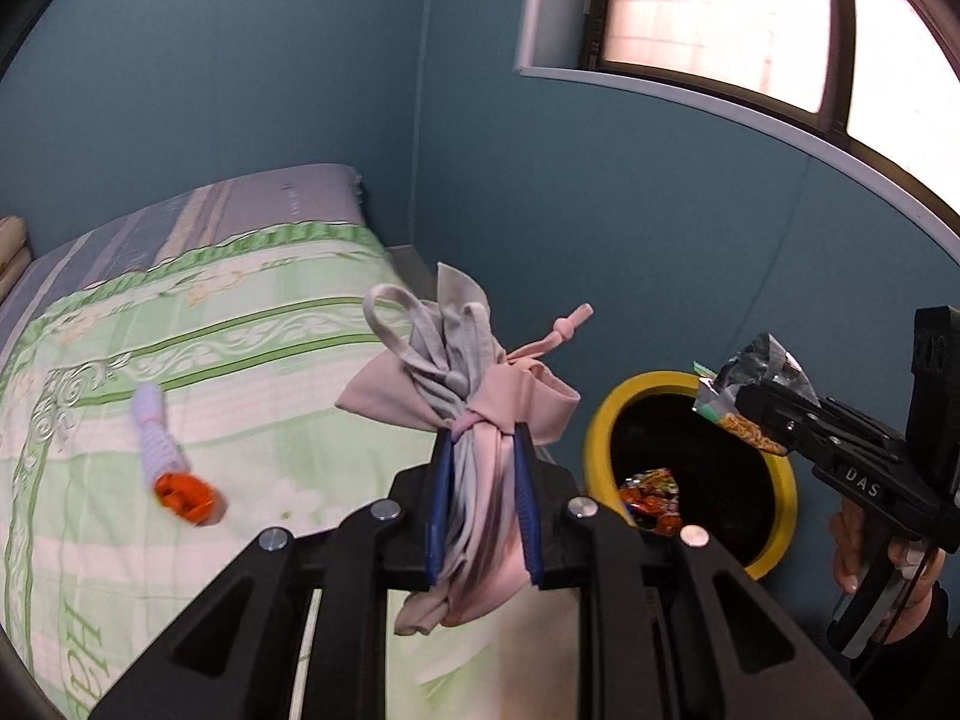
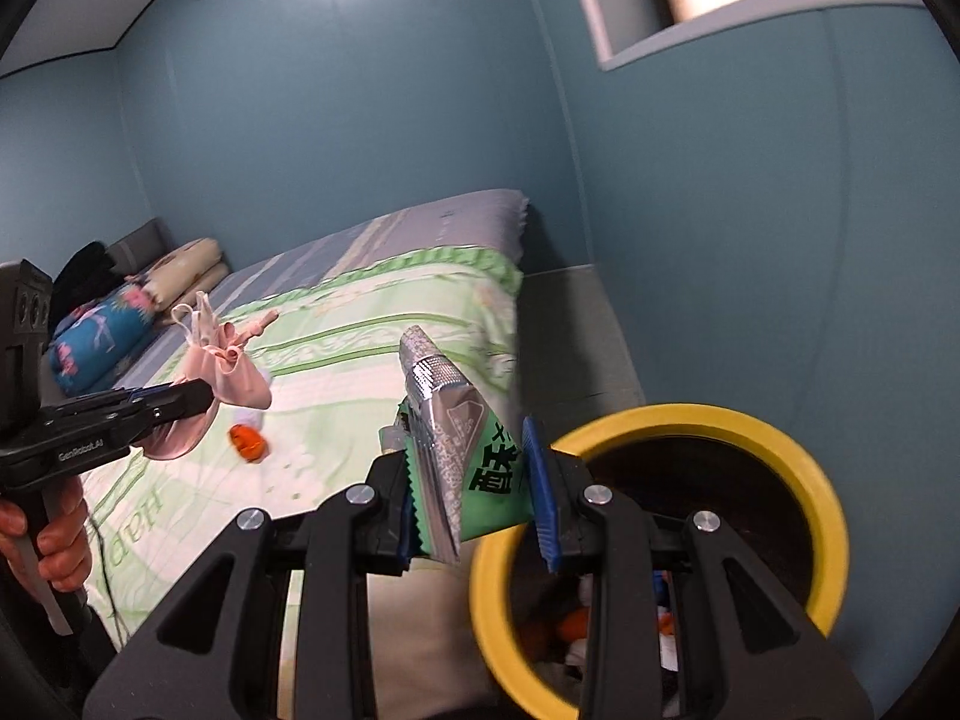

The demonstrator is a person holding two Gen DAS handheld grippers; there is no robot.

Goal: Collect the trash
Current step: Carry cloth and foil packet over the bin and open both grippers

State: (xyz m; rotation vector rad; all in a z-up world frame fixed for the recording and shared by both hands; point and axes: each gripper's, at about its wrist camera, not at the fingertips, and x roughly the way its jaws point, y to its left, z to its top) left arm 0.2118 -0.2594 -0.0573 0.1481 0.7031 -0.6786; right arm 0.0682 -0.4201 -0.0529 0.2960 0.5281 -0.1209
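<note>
My left gripper (image 1: 483,498) is shut on a bundle of pink and grey cloth (image 1: 462,384), held above the bed's edge; the gripper also shows in the right wrist view (image 2: 198,396) with the cloth (image 2: 231,369). My right gripper (image 2: 474,486) is shut on a green and silver snack wrapper (image 2: 462,450), held just left of the yellow-rimmed trash bin (image 2: 834,516). In the left wrist view the right gripper (image 1: 753,414) holds the wrapper (image 1: 750,378) over the bin's (image 1: 600,426) far rim. Orange wrappers (image 1: 651,498) lie inside the bin.
A white and orange piece of trash (image 1: 171,468) lies on the green bedspread (image 1: 240,360); it also shows in the right wrist view (image 2: 247,441). Pillows and folded bedding (image 2: 120,318) sit at the bed's far end. Blue walls and a window (image 1: 750,18) stand behind the bin.
</note>
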